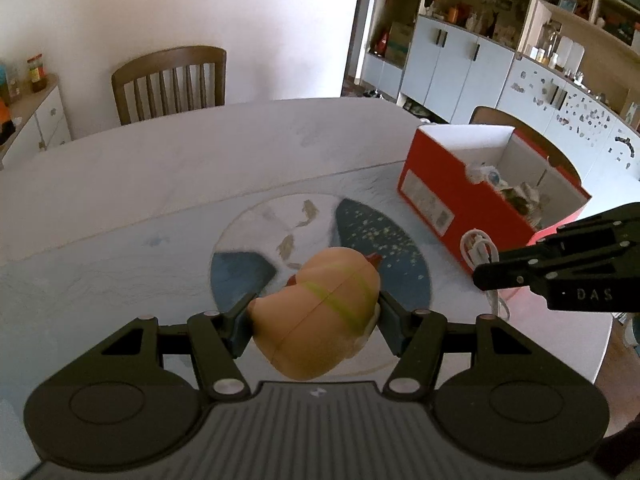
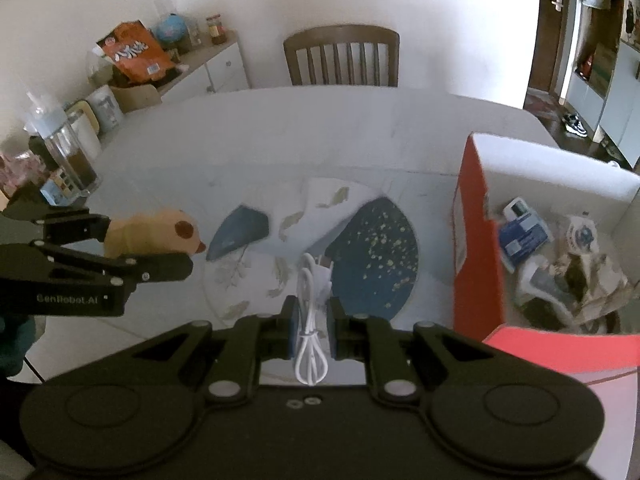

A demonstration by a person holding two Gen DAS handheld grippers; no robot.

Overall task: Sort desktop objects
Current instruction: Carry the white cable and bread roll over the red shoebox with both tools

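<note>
My left gripper [image 1: 314,320] is shut on a tan plush toy [image 1: 320,316] with a yellow-green band, lifted above the round patterned mat [image 1: 372,232]. The same toy [image 2: 156,232] shows in the right wrist view, clamped in the left gripper [image 2: 150,246] at the left. My right gripper [image 2: 312,326] is shut on a coiled white cable [image 2: 310,320], held over the mat [image 2: 376,256]. In the left wrist view that right gripper [image 1: 480,276] hangs at the right with the cable [image 1: 482,252] looping from its tip. The red box [image 2: 474,248] stands to the right.
The red box [image 1: 444,196] holds several items, including a blue packet [image 2: 524,236] and paper wrappers. A wooden chair [image 2: 342,56] stands behind the white table [image 2: 280,128]. A sideboard [image 2: 208,64] with a glass jar [image 2: 68,152] and snack bag [image 2: 136,50] is at the left.
</note>
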